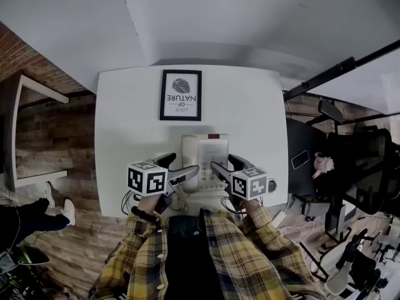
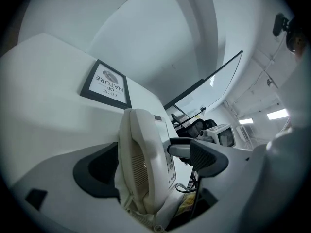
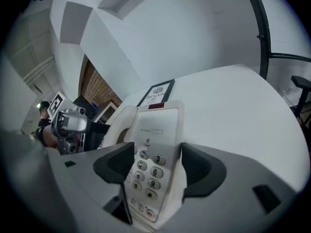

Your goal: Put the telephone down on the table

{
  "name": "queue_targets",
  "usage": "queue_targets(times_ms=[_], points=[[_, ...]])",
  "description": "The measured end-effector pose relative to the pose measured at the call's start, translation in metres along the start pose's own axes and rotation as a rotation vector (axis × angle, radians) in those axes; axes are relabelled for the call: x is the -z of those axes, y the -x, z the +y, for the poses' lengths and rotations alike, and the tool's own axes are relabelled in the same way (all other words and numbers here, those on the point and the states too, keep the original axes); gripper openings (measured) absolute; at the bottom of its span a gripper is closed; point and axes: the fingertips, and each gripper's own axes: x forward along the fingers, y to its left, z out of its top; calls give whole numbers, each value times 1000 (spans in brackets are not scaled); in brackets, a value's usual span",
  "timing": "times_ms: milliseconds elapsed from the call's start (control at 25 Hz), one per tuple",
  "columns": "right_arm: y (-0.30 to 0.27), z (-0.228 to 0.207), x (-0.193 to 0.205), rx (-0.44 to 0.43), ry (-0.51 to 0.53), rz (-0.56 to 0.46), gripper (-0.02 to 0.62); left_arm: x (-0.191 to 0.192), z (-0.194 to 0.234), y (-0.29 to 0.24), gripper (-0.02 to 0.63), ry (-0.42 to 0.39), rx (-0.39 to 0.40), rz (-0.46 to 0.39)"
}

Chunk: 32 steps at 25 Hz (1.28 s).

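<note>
Telephone (image 1: 205, 160) is at the near edge of the white table (image 1: 125, 111), right in front of me. The framed picture (image 1: 180, 95) is well behind it. My right gripper (image 1: 229, 166) has its jaws wide and pressed on the side with the number keys (image 3: 148, 171). My left gripper (image 1: 177, 167) has wide jaws too, around the side with the handset (image 2: 133, 164). One pad is on the handset, but the other looks a tiny bit off, so I can't say if that side is pinched tight.

Here is what could go wrong. The Telephone is so close to the edge that it could tip off toward me if I let go too soon. If one gripper lets go before the other, it could spin or bump. If I shove the handset, it could pop off its rest. The curly cord (image 1: 181, 200) lies by the edge and could snag a jaw and drag the Telephone along.
</note>
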Motion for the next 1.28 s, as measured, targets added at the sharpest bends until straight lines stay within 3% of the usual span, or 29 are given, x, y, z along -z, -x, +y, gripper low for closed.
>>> queue_targets(times_ms=[160, 520, 1080, 1160, 1240, 1280], points=[[13, 5, -11, 23, 38, -48, 301, -9, -9, 9, 468, -31, -3, -35], [42, 50, -68, -21, 199, -196, 301, -37, -38, 29, 466, -127, 9, -126], [120, 140, -150, -149, 382, -488, 293, -99, -140, 90, 465, -440, 101, -375], [132, 149, -156, -154, 403, -526, 264, -103, -153, 99, 465, -471, 110, -400], [144, 157, -162, -156, 427, -568, 176, -107, -162, 108, 464, -495, 112, -424], [149, 161, -165, -160, 438, -587, 167, -109, -166, 112, 463, -505, 112, -436]])
